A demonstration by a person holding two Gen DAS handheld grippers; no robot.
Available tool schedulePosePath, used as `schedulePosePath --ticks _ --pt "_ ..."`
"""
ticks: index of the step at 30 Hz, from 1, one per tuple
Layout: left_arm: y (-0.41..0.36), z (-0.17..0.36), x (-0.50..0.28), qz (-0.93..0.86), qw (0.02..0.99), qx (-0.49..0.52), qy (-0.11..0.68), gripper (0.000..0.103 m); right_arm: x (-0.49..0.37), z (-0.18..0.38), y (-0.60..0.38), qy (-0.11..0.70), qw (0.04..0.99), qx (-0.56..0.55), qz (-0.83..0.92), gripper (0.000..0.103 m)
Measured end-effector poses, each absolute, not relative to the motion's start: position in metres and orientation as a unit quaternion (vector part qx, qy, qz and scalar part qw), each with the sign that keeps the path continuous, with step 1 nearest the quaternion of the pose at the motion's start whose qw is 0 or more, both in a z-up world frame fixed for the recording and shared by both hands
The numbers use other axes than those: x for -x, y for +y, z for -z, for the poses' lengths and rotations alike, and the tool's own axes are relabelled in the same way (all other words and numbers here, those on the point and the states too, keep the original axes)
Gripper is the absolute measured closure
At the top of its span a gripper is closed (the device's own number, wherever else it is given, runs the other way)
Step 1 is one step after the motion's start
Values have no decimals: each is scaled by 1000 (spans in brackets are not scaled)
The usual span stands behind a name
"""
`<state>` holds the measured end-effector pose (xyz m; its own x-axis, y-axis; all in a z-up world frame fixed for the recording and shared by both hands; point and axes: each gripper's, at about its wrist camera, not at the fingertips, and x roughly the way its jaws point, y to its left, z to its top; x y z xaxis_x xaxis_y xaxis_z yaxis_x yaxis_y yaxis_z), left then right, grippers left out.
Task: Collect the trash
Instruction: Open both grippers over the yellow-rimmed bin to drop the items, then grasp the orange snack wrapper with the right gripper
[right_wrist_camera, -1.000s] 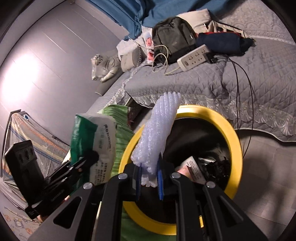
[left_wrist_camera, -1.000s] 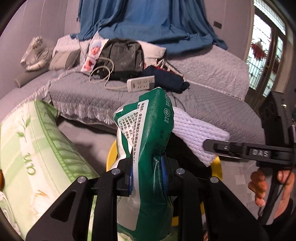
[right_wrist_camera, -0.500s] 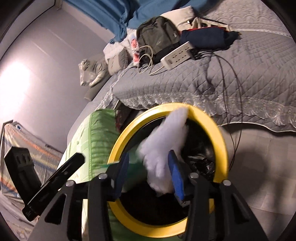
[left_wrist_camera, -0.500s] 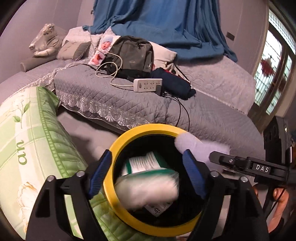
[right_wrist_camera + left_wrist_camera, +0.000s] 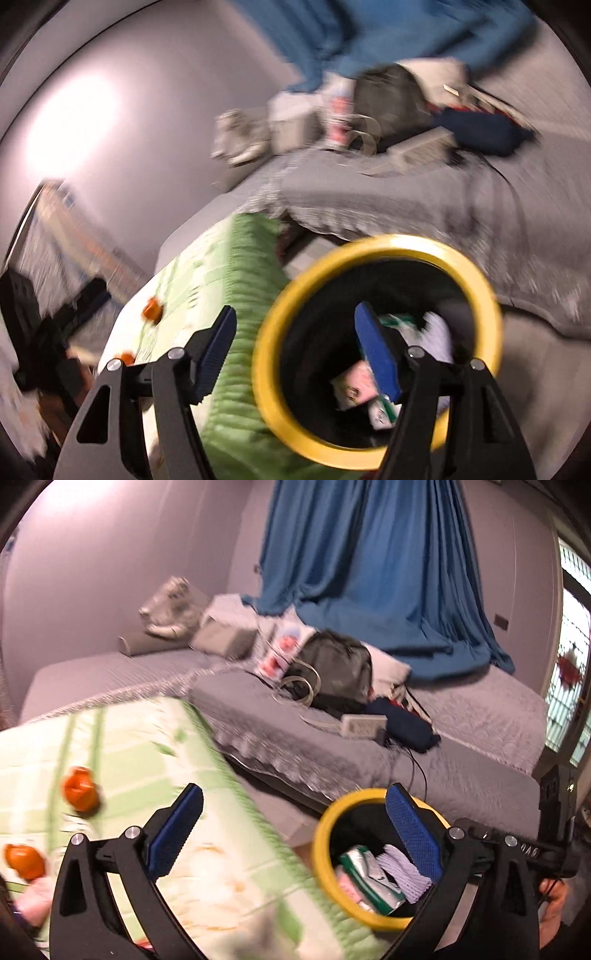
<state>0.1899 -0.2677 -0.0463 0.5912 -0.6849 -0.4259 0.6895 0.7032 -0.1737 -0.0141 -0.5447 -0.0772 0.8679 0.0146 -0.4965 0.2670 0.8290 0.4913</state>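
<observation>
Left gripper [image 5: 295, 827]: jaws spread wide, having just been opening, nothing between the blue pads; it points across the gap between the green quilt [image 5: 155, 775] and the bin [image 5: 321, 856], with its right-hand finger overlapping the bin's mouth in the left wrist view. Right gripper [image 5: 295, 350]: jaws apart, also just been opening, nothing pinched; its right-hand finger stands in front of the bin's opening in the right wrist view, its left-hand finger over the quilt. Bin: round, black inside, bright yellow rim, standing on the floor just beside the quilt and near the grey bed [image 5: 461, 775]. Contents: a green and white wrapper [image 5: 373, 878] lying crumpled at the bottom, a pale lilac ribbed foam piece [image 5: 402, 867] touching it on the right, and something pink against the near wall, too blurred to name. Trash still out: two orange pieces [image 5: 79, 788] resting on the quilt, well to the left of the left gripper's fingers, with a pink item at the lower left edge. Open room: a strip of bare floor between bed edge and bin; the bed's lace hem overhangs it. The bed carries a dark bag [image 5: 336, 668], a white power strip [image 5: 364, 725] and a cable trailing down toward the bin. The right wrist view is heavily blurred.
</observation>
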Motion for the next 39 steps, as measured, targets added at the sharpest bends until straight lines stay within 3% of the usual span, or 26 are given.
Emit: schedulePosePath --ticks 10,20,33,36,39 --pt "-79 33 -169 275 941 -10 195 8 -51 48 -371 295 939 -33 -173 39" --pt "61 75 -154 142 954 41 260 8 -98 70 -261 350 889 157 -251 39" --pt "89 93 -150 124 953 60 271 8 -135 113 -211 412 830 263 -267 39" --pt "90 96 -152 122 953 58 272 8 -143 119 -205 423 823 270 -265 53" --pt "90 99 -153 122 952 55 277 8 -145 118 -204 422 826 262 -267 60"
